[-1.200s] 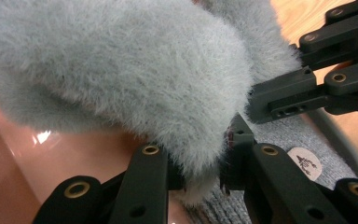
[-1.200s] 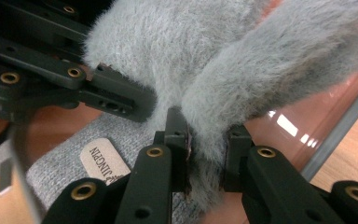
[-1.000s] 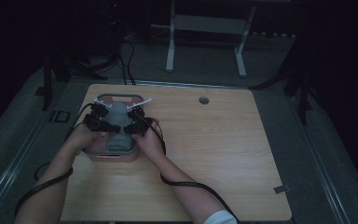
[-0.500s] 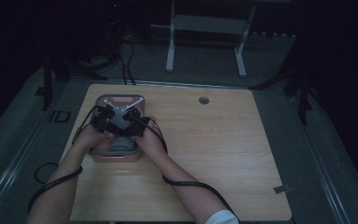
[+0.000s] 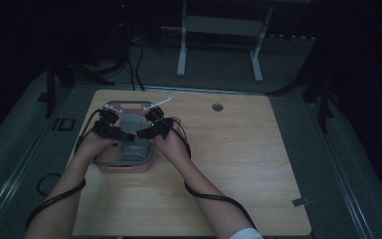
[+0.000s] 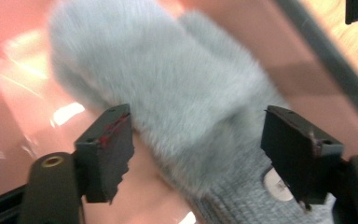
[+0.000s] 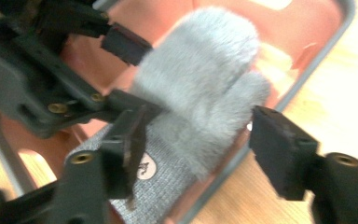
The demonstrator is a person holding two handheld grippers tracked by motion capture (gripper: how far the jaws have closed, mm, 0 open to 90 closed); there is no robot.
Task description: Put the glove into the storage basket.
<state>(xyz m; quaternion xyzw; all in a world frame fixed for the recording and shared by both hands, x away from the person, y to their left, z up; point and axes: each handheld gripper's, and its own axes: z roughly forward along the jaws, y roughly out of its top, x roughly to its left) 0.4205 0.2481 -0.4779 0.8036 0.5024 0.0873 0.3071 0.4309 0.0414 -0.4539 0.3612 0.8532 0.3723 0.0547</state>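
Releasing grey fluffy mitten [image 5: 129, 137] into pink tray [image 5: 125, 166] at table [image 5: 238, 164] left side. My left gripper [image 6: 198, 154]: jaws have just been opening, now stand apart, mitten fur between them, pads clear of it. My right gripper [image 7: 200, 154]: jaws likewise just opening, spread over knit cuff [image 7: 158, 179], nothing clamped. Mitten lies flat inside tray, cuff toward me; fur edge possibly overlapping rim, gripper views blurred. Advice: lift both grippers straight up, keep jaws wide, avoid snagging fur or dragging cuff over rim.
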